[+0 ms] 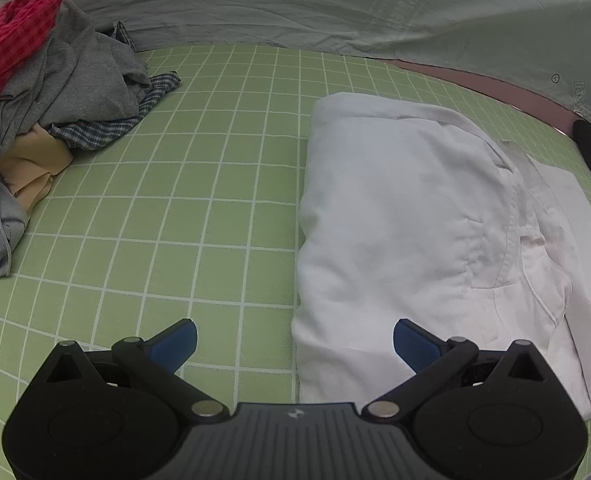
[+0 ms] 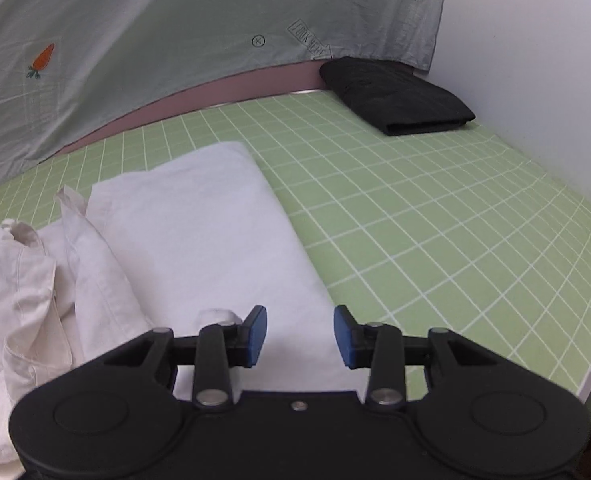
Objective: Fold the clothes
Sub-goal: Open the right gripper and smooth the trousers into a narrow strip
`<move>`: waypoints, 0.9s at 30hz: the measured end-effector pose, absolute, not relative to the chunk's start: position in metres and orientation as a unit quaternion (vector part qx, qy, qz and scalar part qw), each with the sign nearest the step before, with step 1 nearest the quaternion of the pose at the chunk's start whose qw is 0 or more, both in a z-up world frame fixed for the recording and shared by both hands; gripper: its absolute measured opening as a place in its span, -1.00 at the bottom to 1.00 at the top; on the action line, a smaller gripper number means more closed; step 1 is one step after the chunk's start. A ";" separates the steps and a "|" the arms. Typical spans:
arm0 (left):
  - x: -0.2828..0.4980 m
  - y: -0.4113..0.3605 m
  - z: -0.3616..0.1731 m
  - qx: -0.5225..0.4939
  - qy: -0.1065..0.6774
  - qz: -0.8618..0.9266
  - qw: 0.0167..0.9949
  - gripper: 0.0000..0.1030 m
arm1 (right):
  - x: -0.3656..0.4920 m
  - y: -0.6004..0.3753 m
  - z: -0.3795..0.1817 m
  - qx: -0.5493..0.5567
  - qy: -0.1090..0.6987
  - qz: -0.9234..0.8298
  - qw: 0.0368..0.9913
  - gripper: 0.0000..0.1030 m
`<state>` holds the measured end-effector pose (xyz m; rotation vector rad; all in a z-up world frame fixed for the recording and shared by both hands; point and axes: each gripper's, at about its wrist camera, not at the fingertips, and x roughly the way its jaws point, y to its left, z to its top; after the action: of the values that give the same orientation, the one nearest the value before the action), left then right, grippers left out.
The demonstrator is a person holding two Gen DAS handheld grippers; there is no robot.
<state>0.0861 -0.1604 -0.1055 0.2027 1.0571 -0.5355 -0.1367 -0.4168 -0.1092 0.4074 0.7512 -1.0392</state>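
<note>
White garment [image 1: 407, 216], partly folded into a long block, is lying on the green grid-patterned surface [image 1: 215, 200], with its collar and placket showing along the right side in the left wrist view. The left tongs [image 1: 295, 346] are hovering low over the near left edge of that garment, their blue pads spread wide apart and gripping nothing; one pad is sitting over bare green grid, the other over white cloth. The right tongs [image 2: 300, 336] are likewise standing spread, though less widely, empty, poised above the near end of the white garment's smooth folded panel, right at its right-hand edge. To the far left, a heap of unfolded clothes [image 1: 55, 92] is resting on the surface, well apart from the white garment: grey fabric, a red checked piece on top, a blue plaid piece and something cream-coloured underneath. A folded black garment [image 2: 395, 96] is lying in the far right corner against the white wall [image 2: 535, 60]. Behind everything, a pale grey sheet printed with carrots [image 2: 175, 40] is hanging as a backdrop.
</note>
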 end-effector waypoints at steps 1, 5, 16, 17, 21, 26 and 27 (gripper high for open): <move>0.085 -0.160 -0.106 0.097 0.498 -0.252 0.824 1.00 | -0.135 -0.413 -0.115 0.186 0.357 -0.477 0.781 -0.25; 0.082 -0.158 -0.106 0.099 0.498 -0.252 0.824 1.00 | -0.130 -0.398 -0.118 0.198 0.357 -0.443 0.798 -0.26; 0.072 -0.143 -0.106 0.098 0.504 -0.239 0.824 1.00 | -0.091 -0.346 -0.102 0.183 0.348 -0.312 0.865 -0.29; 0.072 -0.141 -0.106 0.097 0.504 -0.237 0.825 1.00 | -0.092 -0.347 -0.097 0.193 0.334 -0.307 0.870 -0.28; 0.070 -0.131 -0.106 0.095 0.505 -0.227 0.827 1.00 | -0.100 -0.359 -0.077 0.248 0.264 -0.315 0.877 -0.28; 0.068 -0.120 -0.105 0.092 0.505 -0.216 0.830 1.00 | -0.103 -0.384 -0.085 0.226 0.281 -0.401 0.842 -0.27; 0.068 -0.118 -0.104 0.091 0.505 -0.214 0.831 1.00 | -0.104 -0.387 -0.092 0.227 0.295 -0.404 0.836 -0.26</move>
<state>0.0681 -0.1176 -0.1044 0.1935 1.0719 -0.4534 -0.1040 -0.3875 -0.0921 0.4798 0.6246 -0.8559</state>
